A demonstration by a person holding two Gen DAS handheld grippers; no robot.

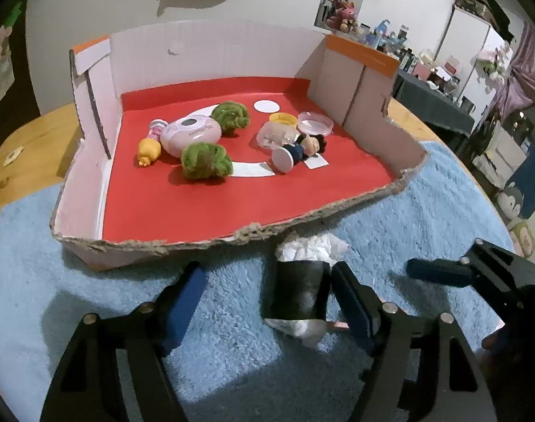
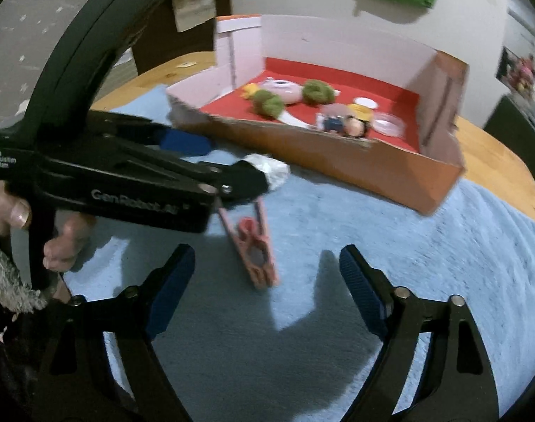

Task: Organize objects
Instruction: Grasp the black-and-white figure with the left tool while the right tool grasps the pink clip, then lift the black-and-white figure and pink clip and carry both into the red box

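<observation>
A black wrapped candy with crinkled white ends (image 1: 299,288) lies on the blue fluffy mat (image 1: 91,281), just in front of the cardboard box (image 1: 232,239). My left gripper (image 1: 267,277) is open around it: the candy rests close against the right pad, and the left pad stands well apart. A pink clothespin (image 2: 257,253) lies on the mat ahead of my right gripper (image 2: 267,256), which is open and holds nothing. In the right wrist view a hand holds the left gripper (image 2: 221,161) over the candy (image 2: 271,172).
The box has a red floor (image 1: 232,197) holding two green pompoms (image 1: 204,160), a pink round device (image 1: 192,133), a yellow-headed figure (image 1: 148,151), a dark-haired doll (image 1: 302,147), clear capsule halves (image 1: 315,123) and a yellow lid (image 1: 283,118). The mat lies on a wooden table (image 1: 28,154).
</observation>
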